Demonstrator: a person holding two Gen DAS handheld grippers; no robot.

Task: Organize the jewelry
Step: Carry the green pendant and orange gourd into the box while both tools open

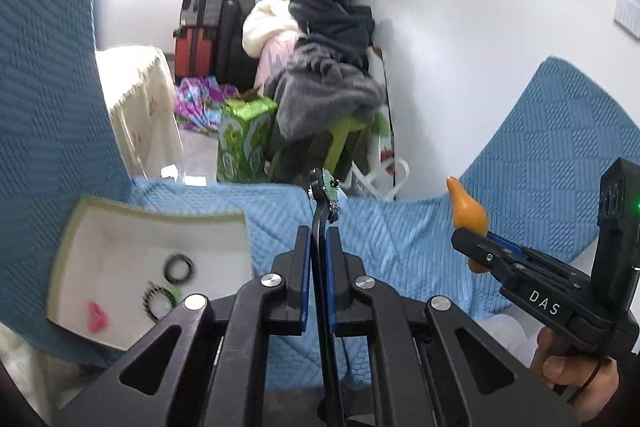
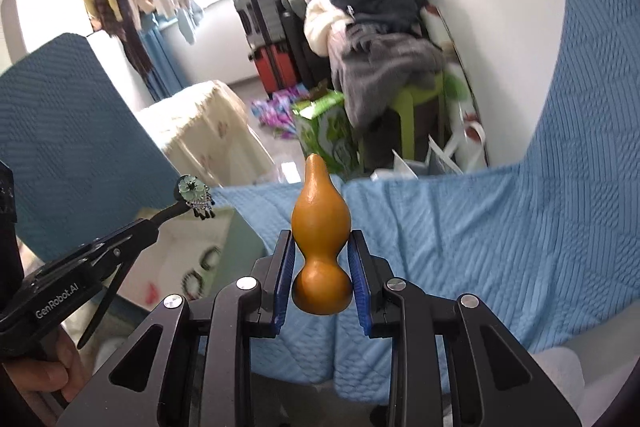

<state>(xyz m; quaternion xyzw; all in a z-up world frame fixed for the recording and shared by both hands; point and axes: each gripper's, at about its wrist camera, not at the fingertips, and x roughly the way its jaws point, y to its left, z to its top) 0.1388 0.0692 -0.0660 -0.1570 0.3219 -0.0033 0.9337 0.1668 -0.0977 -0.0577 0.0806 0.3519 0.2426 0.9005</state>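
Observation:
My left gripper [image 1: 319,239] is shut on a black hair clip [image 1: 320,211] with a green flower ornament [image 1: 331,185] and holds it up above the blue bed cover; it also shows in the right wrist view [image 2: 194,193]. My right gripper [image 2: 321,259] is shut on an orange gourd-shaped ornament [image 2: 320,227], also in the left wrist view [image 1: 466,207]. A white box [image 1: 120,227] lies at the left and holds two dark beaded bracelets [image 1: 180,267] and a pink item [image 1: 97,323].
A light blue quilted cover [image 1: 400,239] spreads under both grippers. Beyond the bed edge stand a green box [image 1: 244,139], a green stool piled with clothes [image 1: 332,87], suitcases [image 1: 200,27] and a cloth-covered table [image 1: 136,99]. A white wall [image 1: 480,47] is at the right.

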